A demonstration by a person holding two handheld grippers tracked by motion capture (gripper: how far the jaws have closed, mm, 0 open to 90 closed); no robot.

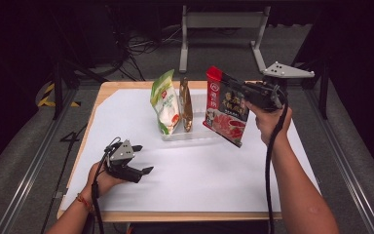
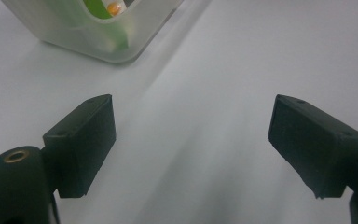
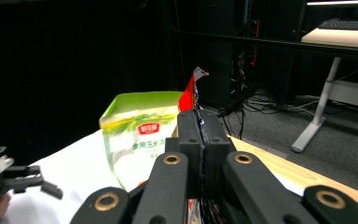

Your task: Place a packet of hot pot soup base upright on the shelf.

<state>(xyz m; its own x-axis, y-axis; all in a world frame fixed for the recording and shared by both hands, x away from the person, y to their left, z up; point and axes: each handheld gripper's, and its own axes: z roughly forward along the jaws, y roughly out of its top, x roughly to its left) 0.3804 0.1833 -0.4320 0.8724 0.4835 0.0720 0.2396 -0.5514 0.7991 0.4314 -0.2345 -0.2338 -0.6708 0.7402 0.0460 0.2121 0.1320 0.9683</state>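
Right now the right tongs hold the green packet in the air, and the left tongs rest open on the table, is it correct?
Not quite: the right tongs hold the red packet, as the high view shows. The green packet stands in the clear tray. The left tongs do rest open.

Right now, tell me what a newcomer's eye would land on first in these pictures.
First, the red pouch hanging in mid-air right of centre, pinched by its upper edge in the right gripper, jaws shut on it. Next, the green-and-white bag standing upright in the clear tray at the table's middle. The left gripper rests near-left, jaws open.
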